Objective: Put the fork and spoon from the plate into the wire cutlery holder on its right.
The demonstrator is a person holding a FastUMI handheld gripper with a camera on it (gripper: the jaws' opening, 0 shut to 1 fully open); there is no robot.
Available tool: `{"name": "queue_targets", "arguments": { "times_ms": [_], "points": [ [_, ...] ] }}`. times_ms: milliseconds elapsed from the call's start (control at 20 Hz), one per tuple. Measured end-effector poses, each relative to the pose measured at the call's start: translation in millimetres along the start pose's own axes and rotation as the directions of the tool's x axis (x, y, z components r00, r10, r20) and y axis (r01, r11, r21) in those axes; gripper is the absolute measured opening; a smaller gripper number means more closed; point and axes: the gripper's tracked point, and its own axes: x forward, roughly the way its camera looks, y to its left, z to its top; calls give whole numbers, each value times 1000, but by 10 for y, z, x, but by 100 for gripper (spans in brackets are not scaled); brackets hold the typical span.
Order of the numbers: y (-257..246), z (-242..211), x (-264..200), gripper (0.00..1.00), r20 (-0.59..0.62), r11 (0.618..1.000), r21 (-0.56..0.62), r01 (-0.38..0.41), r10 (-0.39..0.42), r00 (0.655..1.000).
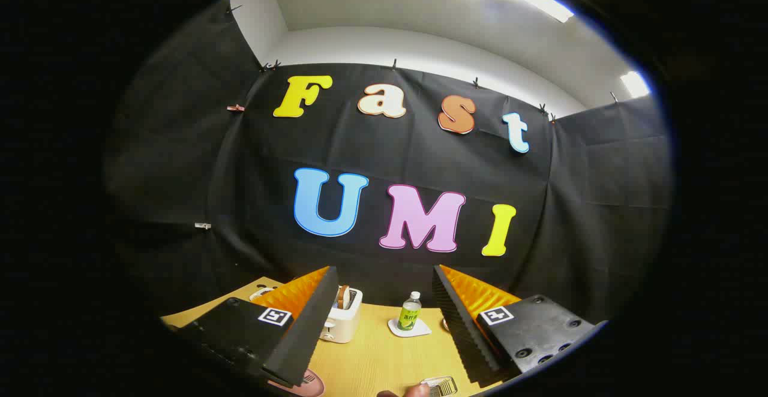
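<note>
The wooden surface (384,355) stretches beyond the tool (384,277), whose fingers stand wide apart holding nothing, with a white toaster (342,322) and a small bottle (410,312) on a coaster ahead, while the plate (309,383) and wire cutlery holder (439,387) sit close beneath.

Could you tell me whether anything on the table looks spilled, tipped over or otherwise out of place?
Nothing stands out: the bottle stands upright on its coaster, the toaster sits level, and the gripper has its jaws open, holding nothing.
</note>
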Motion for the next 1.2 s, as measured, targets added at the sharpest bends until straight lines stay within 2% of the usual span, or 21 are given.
{"name": "queue_targets", "arguments": {
  "times_ms": [700,800,900,1050,1150,1200],
  "points": [
    [4,17,-79,97,-6,1000,8,-7,7,1000],
    [46,-35,-90,97,-32,999,24,-21,22,999],
    [145,-198,-108,97,-108,998,36,-53,57,992],
    [339,-524,-147,98,-257,991,72,-112,127,958],
    [541,-831,-204,98,-381,977,140,-158,201,903],
    [676,-1013,-260,98,-453,965,190,-178,247,856]
  ]
}}
